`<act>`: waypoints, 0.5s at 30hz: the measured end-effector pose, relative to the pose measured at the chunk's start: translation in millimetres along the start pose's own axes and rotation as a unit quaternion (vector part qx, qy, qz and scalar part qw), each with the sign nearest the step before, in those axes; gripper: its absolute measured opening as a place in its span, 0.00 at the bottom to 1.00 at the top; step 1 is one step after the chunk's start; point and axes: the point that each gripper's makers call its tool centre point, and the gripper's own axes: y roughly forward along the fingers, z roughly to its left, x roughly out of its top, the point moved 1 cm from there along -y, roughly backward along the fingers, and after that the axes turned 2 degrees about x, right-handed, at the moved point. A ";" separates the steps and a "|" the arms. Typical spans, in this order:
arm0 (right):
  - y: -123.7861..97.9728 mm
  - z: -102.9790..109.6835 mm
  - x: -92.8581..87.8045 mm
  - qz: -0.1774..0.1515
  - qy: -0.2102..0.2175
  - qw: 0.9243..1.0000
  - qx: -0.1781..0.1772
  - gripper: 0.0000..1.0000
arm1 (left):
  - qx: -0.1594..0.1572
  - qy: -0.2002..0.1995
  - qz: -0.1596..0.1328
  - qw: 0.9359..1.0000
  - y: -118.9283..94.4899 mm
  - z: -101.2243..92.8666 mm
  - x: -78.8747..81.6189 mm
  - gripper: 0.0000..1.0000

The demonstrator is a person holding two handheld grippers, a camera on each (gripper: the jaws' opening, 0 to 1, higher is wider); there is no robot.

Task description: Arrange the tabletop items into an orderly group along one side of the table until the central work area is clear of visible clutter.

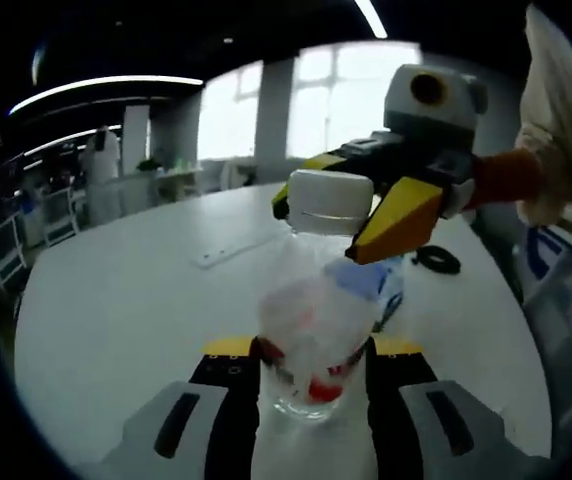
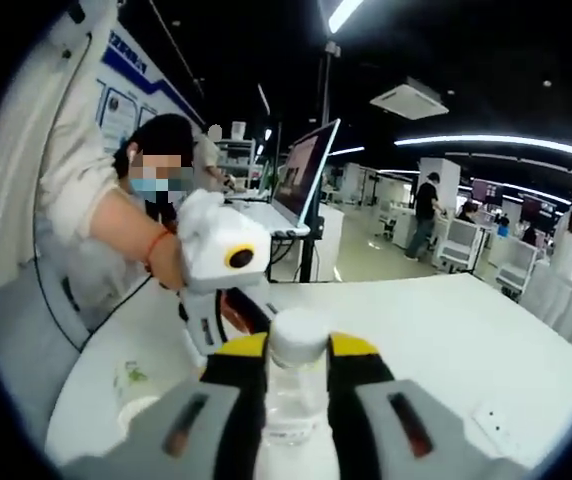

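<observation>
The left hand-held gripper [image 1: 311, 372] was closed on the lower body of a clear plastic bottle [image 1: 314, 330], which stood upright on the white bench [image 1: 116, 310]. The right hand-held gripper [image 2: 296, 362] pinched the bottle's white cap [image 1: 331, 200] from above. Beyond the bottle on the bench lay a black ring-shaped object [image 1: 436, 260] and a flat white strip [image 1: 228, 252], with a monitor [image 2: 304, 172] at the bench's far edge.

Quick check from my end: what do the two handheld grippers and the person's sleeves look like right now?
Both grippers match: the right gripper has yellow-tipped black jaws on a white-grey body with an orange section behind. The left gripper has grey fingers with dark slots, black jaws, yellow tips. The person's sleeve is cream-white; a red band circles one wrist.
</observation>
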 end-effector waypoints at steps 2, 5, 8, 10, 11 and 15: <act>0.4 -0.6 0.1 0.002 0.001 1.000 -0.001 0.19 | 0.000 0.001 -0.001 1.000 -0.2 0.4 0.0 0.37; 0.9 -0.2 0.6 0.004 0.003 1.000 -0.003 0.20 | 0.000 0.003 -0.002 1.000 -0.9 0.9 -0.4 0.37; 0.8 -0.8 0.3 0.006 0.003 1.000 -0.004 0.20 | 0.002 0.007 -0.003 1.000 -1.0 0.8 -0.2 0.37; 1.1 -1.0 0.1 0.009 0.007 1.000 -0.006 0.20 | 0.004 0.005 -0.003 1.000 -1.1 1.0 -0.3 0.37; 1.1 -1.1 0.0 0.010 0.005 1.000 -0.007 0.20 | 0.005 0.005 -0.003 1.000 -1.3 1.3 -0.4 0.37; 1.3 -0.5 -0.5 0.012 0.010 1.000 -0.010 0.24 | 0.010 0.001 -0.008 1.000 -1.6 1.2 -0.9 0.37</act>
